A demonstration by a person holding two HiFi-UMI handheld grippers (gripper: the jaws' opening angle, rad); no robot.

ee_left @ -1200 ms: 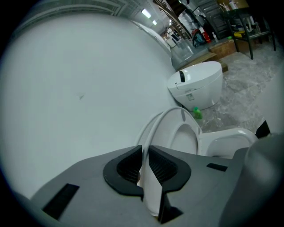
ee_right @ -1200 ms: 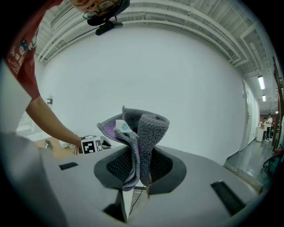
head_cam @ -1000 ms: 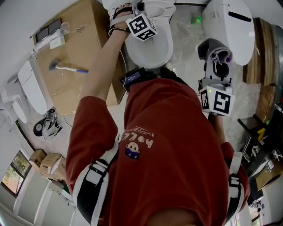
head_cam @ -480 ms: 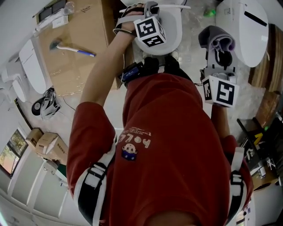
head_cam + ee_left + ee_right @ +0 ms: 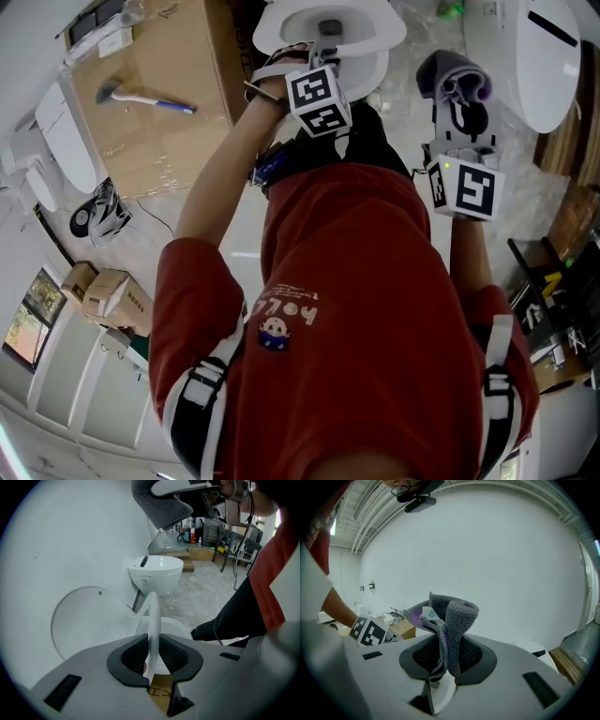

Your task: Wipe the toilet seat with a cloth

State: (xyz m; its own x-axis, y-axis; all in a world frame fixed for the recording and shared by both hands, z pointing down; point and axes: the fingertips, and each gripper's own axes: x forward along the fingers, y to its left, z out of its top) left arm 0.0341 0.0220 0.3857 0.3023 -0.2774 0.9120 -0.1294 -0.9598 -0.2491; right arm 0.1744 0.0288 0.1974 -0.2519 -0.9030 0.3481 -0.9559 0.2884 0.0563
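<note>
In the left gripper view the thin white toilet seat [image 5: 152,613] stands on edge between the pads of my left gripper [image 5: 151,644]. The jaws are opening, but the pads still touch it. A round white lid [image 5: 82,616] shows behind on the left. In the head view that left gripper [image 5: 323,61] sits at the near rim of the white toilet [image 5: 375,28]. My right gripper [image 5: 445,656] is shut on a folded grey and purple cloth [image 5: 450,613]. It holds the cloth [image 5: 452,75] up in the air to the right of the toilet, apart from it.
A second white toilet [image 5: 553,56] stands at the right, also seen in the left gripper view [image 5: 157,573]. A cardboard box [image 5: 159,112] with a brush [image 5: 141,97] on it lies to the left. Small boxes [image 5: 103,295] sit lower left, and a metal rack [image 5: 553,300] is at the right.
My left gripper has come back from over the bowl to its near rim, toward the person. The right gripper with the cloth has barely moved.
</note>
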